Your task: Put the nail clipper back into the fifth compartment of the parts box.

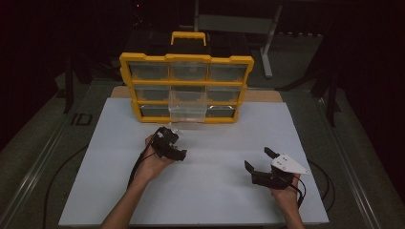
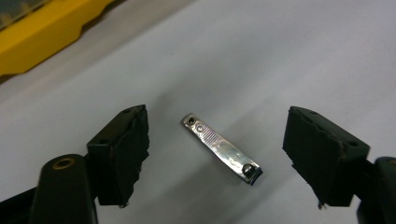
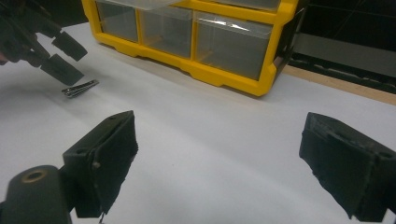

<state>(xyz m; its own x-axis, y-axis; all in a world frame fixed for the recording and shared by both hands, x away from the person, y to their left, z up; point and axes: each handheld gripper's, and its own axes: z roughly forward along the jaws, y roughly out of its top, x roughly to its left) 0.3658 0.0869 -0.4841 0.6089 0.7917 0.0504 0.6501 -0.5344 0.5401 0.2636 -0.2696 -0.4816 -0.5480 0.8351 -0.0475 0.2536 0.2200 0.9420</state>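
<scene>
A small silver nail clipper (image 2: pixel 222 148) lies flat on the white board, between the two jaws of my left gripper (image 2: pixel 217 123), which stands open around it without touching it. In the right gripper view the same nail clipper (image 3: pixel 80 87) rests just below the left gripper (image 3: pixel 56 58). From above, the left gripper (image 1: pixel 170 134) hovers in front of the organizer. My right gripper (image 1: pixel 258 158) is open over the board at the right, with nothing between its jaws (image 3: pixel 219 135).
A yellow organizer (image 1: pixel 186 58) with clear drawers stands at the back of the white board (image 1: pixel 215 200). Its bottom middle drawer (image 1: pixel 187 112) is pulled out toward me. The yellow organizer (image 3: pixel 219 77) sits ahead of the right gripper. Cables trail off both sides.
</scene>
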